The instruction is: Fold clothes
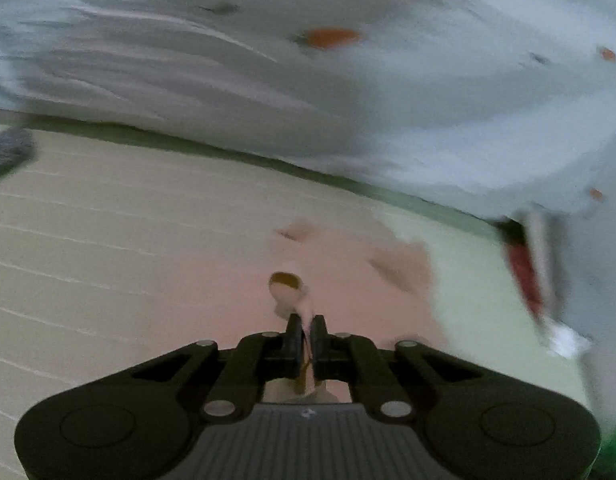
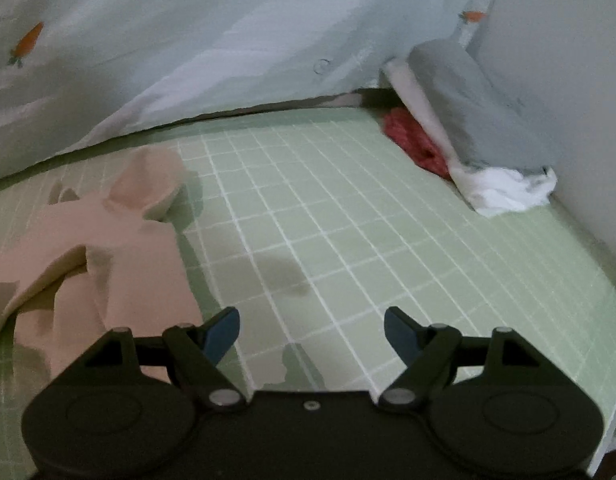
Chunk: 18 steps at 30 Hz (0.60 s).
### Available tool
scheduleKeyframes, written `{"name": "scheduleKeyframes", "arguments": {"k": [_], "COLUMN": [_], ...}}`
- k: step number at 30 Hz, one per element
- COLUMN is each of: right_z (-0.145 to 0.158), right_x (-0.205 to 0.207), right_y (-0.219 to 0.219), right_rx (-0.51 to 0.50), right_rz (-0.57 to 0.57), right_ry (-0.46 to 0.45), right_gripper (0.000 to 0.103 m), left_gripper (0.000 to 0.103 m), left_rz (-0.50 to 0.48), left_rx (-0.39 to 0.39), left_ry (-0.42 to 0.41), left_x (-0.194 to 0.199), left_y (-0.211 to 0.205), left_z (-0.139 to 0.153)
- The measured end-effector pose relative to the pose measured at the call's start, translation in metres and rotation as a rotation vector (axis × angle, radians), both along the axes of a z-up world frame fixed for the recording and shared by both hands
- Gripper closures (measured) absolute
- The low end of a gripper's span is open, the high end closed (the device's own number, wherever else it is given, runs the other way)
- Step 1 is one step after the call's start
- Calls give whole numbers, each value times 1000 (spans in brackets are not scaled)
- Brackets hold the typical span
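Note:
A pale pink garment point(image 2: 108, 240) lies crumpled on the green checked sheet point(image 2: 328, 220), left of my right gripper point(image 2: 312, 330), which hovers open above bare sheet with nothing between its blue-padded fingers point(image 2: 224, 330). In the blurred left wrist view the same pink garment point(image 1: 328, 272) spreads ahead, and my left gripper point(image 1: 307, 334) is shut on a thin fold of its fabric, which rises between the black fingers point(image 1: 294, 332). A small brown spot or loop point(image 1: 285, 279) shows just past the fingertips.
A light quilt with carrot prints point(image 2: 168, 40) is heaped along the far side; it fills the top of the left wrist view as the quilt point(image 1: 308, 60). A pile of grey, white and red clothes point(image 2: 468, 120) leans against the wall point(image 2: 568, 80) at the right.

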State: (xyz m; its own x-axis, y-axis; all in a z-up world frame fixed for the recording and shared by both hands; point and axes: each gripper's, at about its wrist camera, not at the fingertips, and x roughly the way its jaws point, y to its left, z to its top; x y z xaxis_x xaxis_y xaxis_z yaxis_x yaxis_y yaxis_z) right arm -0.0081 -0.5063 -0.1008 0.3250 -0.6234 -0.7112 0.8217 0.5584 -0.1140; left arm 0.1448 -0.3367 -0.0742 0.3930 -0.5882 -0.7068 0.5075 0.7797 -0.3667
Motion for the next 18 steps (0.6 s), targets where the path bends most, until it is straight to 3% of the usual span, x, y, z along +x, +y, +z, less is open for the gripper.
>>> {"name": "scheduleKeyframes", "arguments": {"k": [1, 3, 4, 13, 18], "right_z": [0, -1, -1, 9, 12], "right_x": [-3, -6, -6, 26, 62], "right_y": [0, 2, 4, 33, 57], "right_rx": [5, 14, 16, 22, 61], "right_rz": [-2, 1, 8, 197, 342], "right_ry": [-3, -7, -14, -86, -129], "right_gripper": [23, 23, 23, 24, 32], "left_gripper": [78, 31, 24, 16, 15], "left_rz": [-24, -42, -25, 163, 223], "left_rx": [-6, 9, 32, 212, 272], "left_ry": [14, 26, 29, 78, 134], "left_x": [-7, -19, -19, -2, 10], "left_y": [-7, -15, -12, 20, 35], "left_z": [-1, -5, -8, -32, -51]}}
